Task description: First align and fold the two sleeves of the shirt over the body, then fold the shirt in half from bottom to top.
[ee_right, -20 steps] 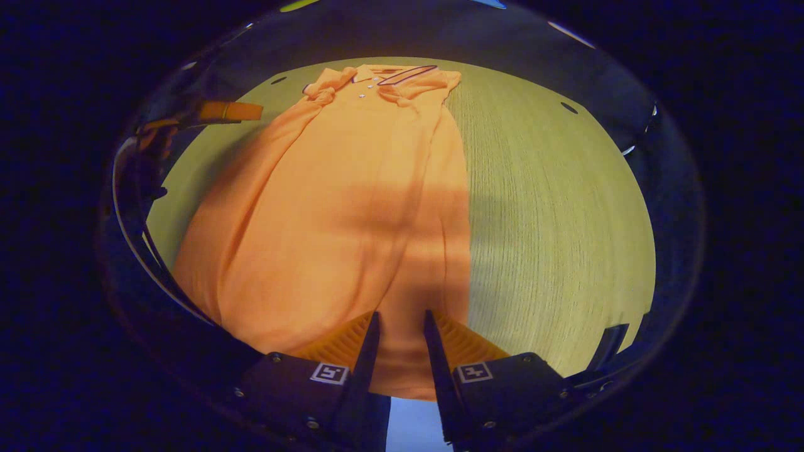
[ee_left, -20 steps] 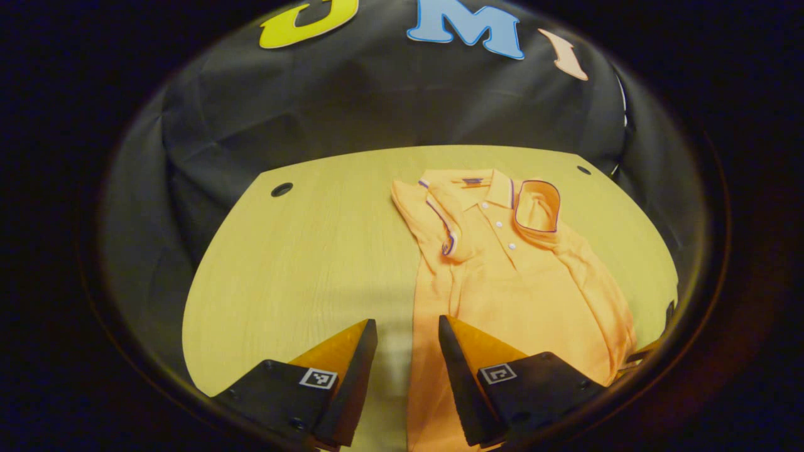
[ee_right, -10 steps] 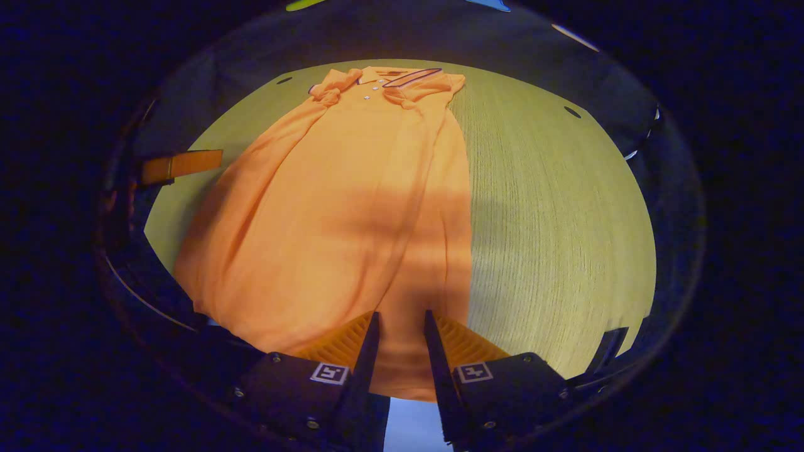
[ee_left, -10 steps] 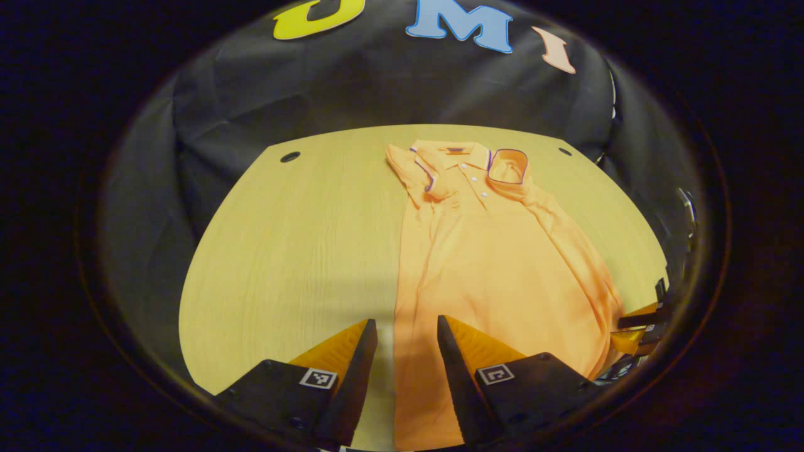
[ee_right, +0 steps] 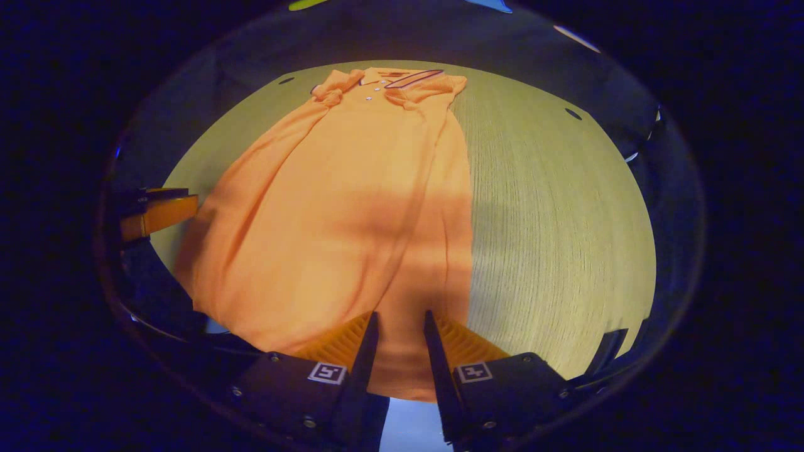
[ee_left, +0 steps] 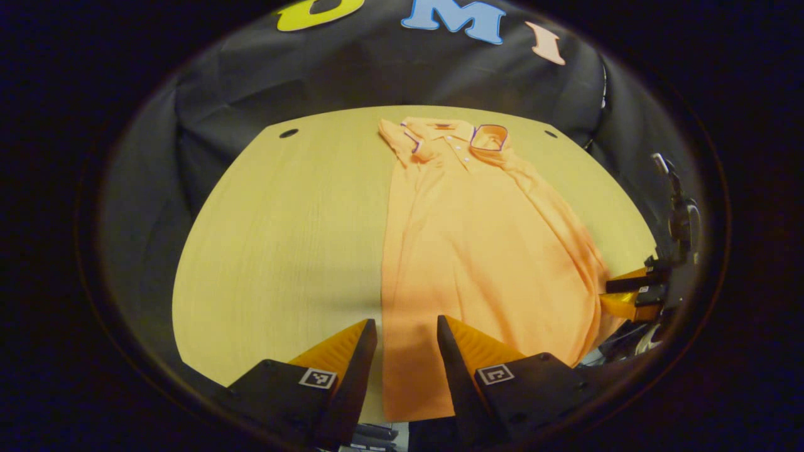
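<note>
An orange polo shirt (ee_left: 477, 251) lies flat on the wooden table (ee_left: 282, 238), collar far, hem near. Its two sleeves (ee_left: 411, 139) are folded inward by the collar. My left gripper (ee_left: 407, 326) stands open over the shirt's near left corner, at the hem. In the right gripper view the shirt (ee_right: 352, 201) runs away from me, and my right gripper (ee_right: 397, 317) is open above the hem's right part, with cloth showing between its fingers. The right gripper (ee_left: 606, 294) appears at the shirt's right side in the left gripper view. The left gripper (ee_right: 182, 202) sits at the shirt's left side.
Two round cable holes (ee_left: 289, 133) (ee_left: 550, 134) mark the table's far corners. Bare wood (ee_right: 553, 220) spreads on both sides of the shirt. The table's near edge runs just below the hem. Black cloth walls stand behind the table.
My left gripper has drawn back toward the table's near edge, so the hem's left corner now lies under its fingers. The right gripper has hardly moved.
</note>
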